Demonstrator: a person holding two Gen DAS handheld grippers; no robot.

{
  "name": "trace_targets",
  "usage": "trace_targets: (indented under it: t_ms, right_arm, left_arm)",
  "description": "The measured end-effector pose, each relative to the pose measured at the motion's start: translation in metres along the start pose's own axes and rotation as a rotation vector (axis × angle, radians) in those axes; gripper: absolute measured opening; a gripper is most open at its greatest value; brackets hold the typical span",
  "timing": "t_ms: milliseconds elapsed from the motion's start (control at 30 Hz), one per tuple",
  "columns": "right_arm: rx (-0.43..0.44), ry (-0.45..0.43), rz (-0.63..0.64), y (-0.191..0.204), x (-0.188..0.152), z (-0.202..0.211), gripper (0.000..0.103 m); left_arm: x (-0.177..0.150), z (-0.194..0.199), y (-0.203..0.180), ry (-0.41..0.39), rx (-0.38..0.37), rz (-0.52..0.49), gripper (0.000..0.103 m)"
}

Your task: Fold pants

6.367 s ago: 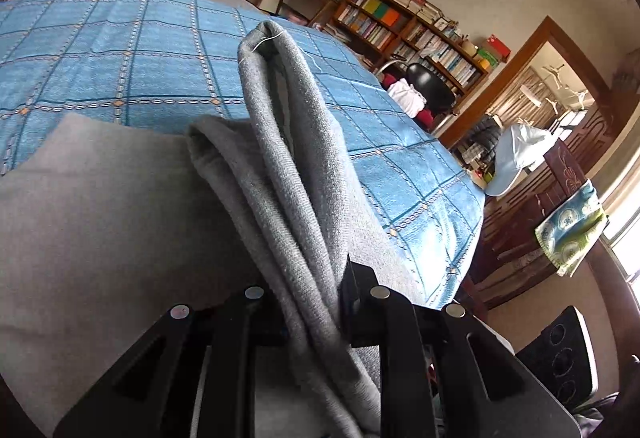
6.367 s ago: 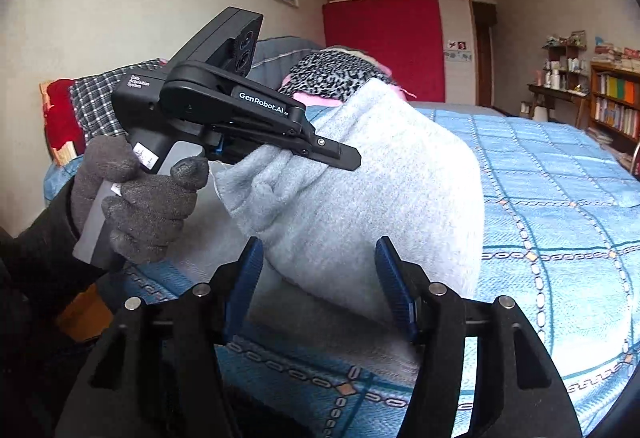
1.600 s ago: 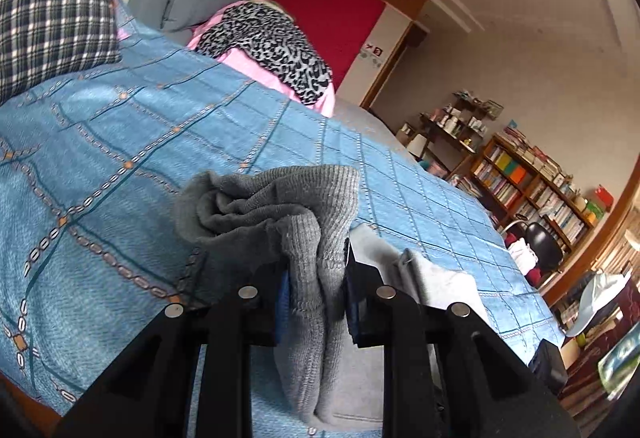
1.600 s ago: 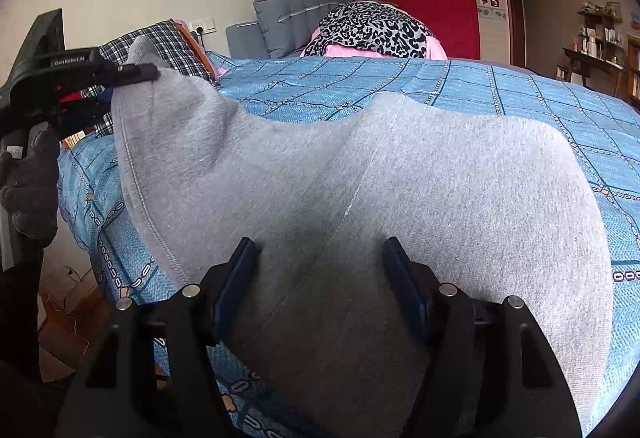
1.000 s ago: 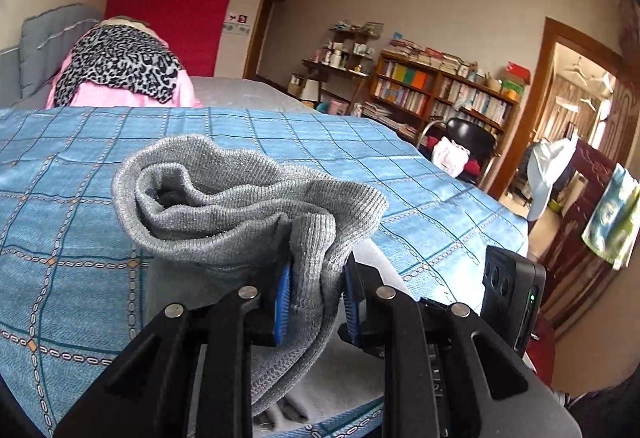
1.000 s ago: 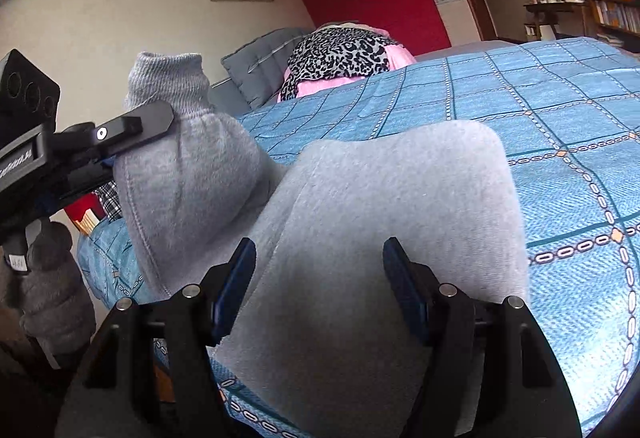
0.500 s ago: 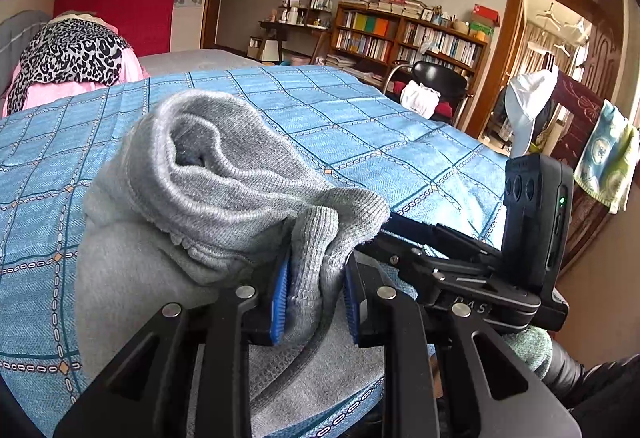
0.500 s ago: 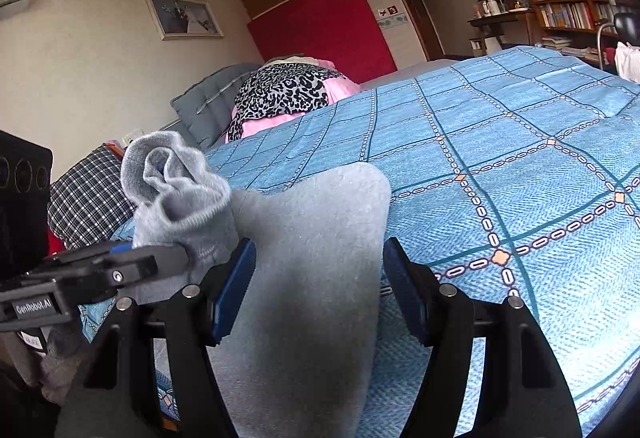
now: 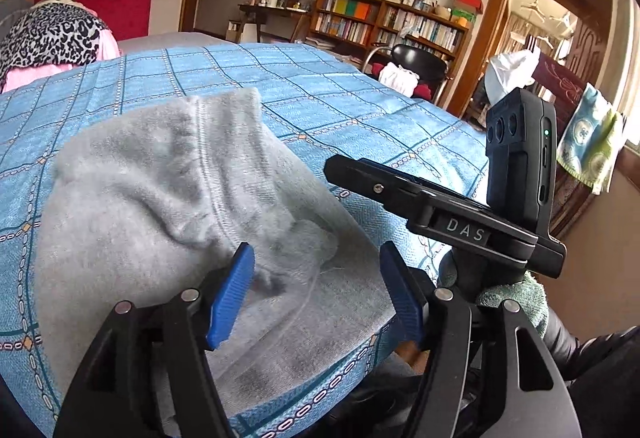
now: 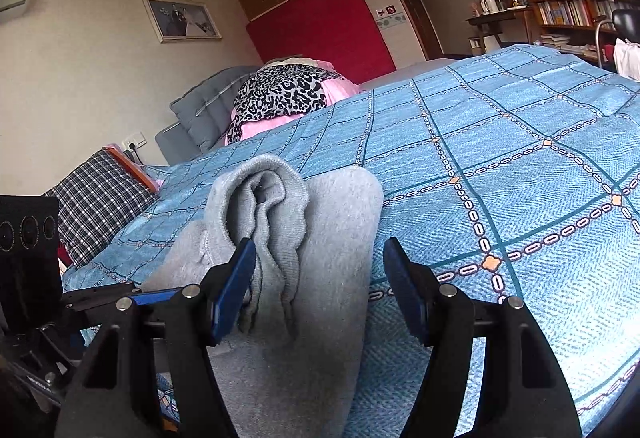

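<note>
Grey knitted fleece pants (image 9: 160, 206), folded into a thick bundle, lie on the blue quilted bedspread with a teal-and-orange chain grid (image 9: 328, 110) near its close edge. Left gripper (image 9: 316, 294): blue-padded fingers spread wide, released, nothing between the pads; the bundle sits ahead of and partly between the fingertips, its bulk leaning toward the left finger, whose pad (image 9: 230, 296) looks just against the cloth, though contact cannot be confirmed. A ribbed cuff edge stands up at the far end of the bundle, beyond the fingertips. To the right of the right finger, the other gripper's black body marked "DAS" crosses the view, held by a hand in a green knit glove (image 9: 516, 298). Right gripper (image 10: 320, 286): fingers also spread apart, released, gripping nothing. From this view the pants (image 10: 304, 278) run forward between the fingers, with the bunched ribbed cuff lying on top, close by the left finger's pad (image 10: 234, 290), and smooth grey cloth filling most of the gap toward the right finger. Bedspread (image 10: 500, 166) extends right of and beyond the right finger. Far beyond the fingertips: a leopard-print and pink heap of cloth (image 10: 284, 94) by the grey headboard, and a wooden bookcase holding rows of books (image 9: 384, 22) against the wall.
</note>
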State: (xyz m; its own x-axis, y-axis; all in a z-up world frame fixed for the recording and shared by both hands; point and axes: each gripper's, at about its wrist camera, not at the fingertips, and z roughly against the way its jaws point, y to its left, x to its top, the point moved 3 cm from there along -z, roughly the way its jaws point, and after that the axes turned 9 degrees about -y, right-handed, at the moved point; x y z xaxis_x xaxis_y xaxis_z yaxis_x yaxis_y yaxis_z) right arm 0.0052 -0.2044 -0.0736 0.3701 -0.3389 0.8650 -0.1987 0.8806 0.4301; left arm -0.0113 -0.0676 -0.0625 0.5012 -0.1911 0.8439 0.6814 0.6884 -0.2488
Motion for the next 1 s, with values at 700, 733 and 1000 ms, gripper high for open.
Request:
trace_targets:
  t_ms: [700,733,1000]
  right_arm:
    - [0.178,0.312,-0.015,0.028,0.005,-0.085,0.078]
    - [0.175,0.320,-0.005,0.030,0.003,-0.086,0.073]
    - [0.165,0.264,0.042,0.046,0.010,-0.071,0.025]
  left_arm:
    - [-0.019,0.050,0.095,-0.068,0.113,0.170,0.069]
    - [-0.020,0.050,0.095,-0.071,0.115,0.162,0.070]
    - [-0.020,0.052,0.095,-0.072,0.118,0.165,0.070]
